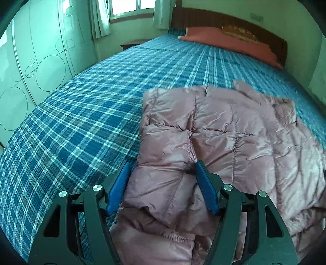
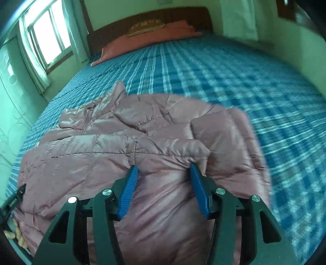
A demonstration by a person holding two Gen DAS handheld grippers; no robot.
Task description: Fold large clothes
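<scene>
A pink quilted puffer jacket lies partly folded on the bed; it also shows in the right wrist view. My left gripper is open, its blue fingers spread either side of a bulge at the jacket's near left edge. My right gripper is open too, its blue fingers straddling a puffed fold at the jacket's near right part. Neither grips the fabric. The jacket's collar and zipper lie towards the far left in the right wrist view.
The bed has a blue plaid sheet, a red pillow and a dark wooden headboard at the far end. A pale wardrobe stands left of the bed, with a window and curtains beyond.
</scene>
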